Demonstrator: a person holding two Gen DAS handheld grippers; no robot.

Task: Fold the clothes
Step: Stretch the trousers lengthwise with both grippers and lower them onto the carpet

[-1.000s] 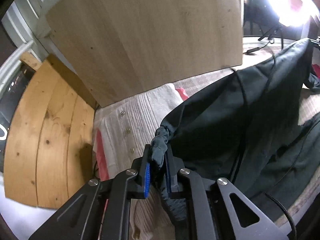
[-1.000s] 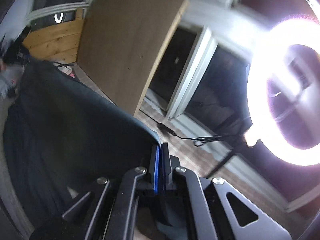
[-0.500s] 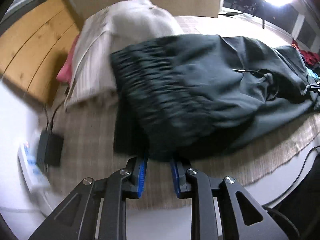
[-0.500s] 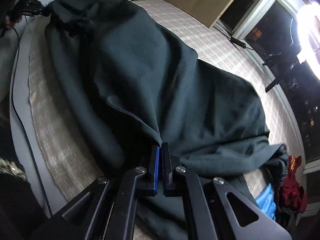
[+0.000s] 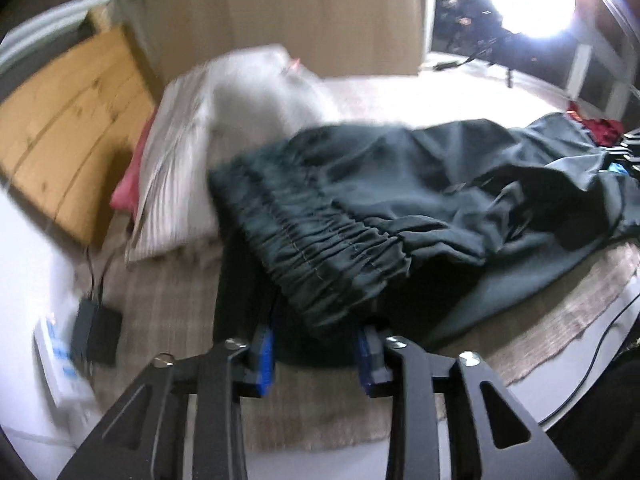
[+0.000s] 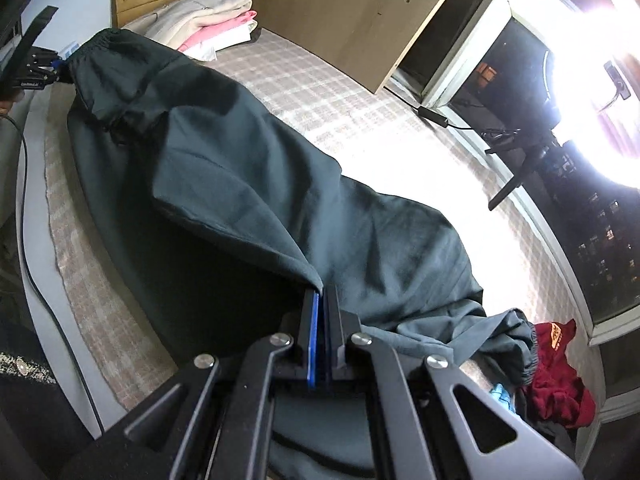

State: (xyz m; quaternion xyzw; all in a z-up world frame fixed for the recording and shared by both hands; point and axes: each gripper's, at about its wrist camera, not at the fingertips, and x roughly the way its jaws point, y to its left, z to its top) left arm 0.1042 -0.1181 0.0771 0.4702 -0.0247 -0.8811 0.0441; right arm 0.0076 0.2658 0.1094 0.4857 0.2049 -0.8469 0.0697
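Right gripper [image 6: 322, 340]: fingers closed flat on a folded side edge of the dark trousers [image 6: 280, 200]. The cloth rises straight out of the blue pads. Judged purpose: to pin this end while the other is laid out.

Left gripper [image 5: 316, 354]: fingers stand apart. The gathered waistband [image 5: 320, 248] sags into the gap between them, and neither blue pad visibly presses on it. Judged purpose: the waist end is being set down or re-gripped, not carried.

Trousers, position: draped from the right fingers away to the left fingers, in one long span between the two. They mostly rest on the checked cover [image 5: 168, 300], with a loose raised fold just ahead of the right fingers.

Trousers, state: spread lengthwise but rumpled, with no clean fold yet. The task looks early.

Leg cuffs: bunched just to the right of the right fingers, near a red garment [image 6: 556, 380].

Black adapter [image 5: 96, 332]: left of the left fingers, at the cover's edge, with a cable attached.

Folded stack [image 5: 224, 128]: cream and pink pieces beyond the left fingers, just past the waistband and likely touching it. Probably finished items kept aside.

Wooden board [image 5: 280, 12]: upright, behind the stack.

Ring light [image 6: 600, 80]: farthest, up and right of the right fingers. Its glare washes out the far cover.
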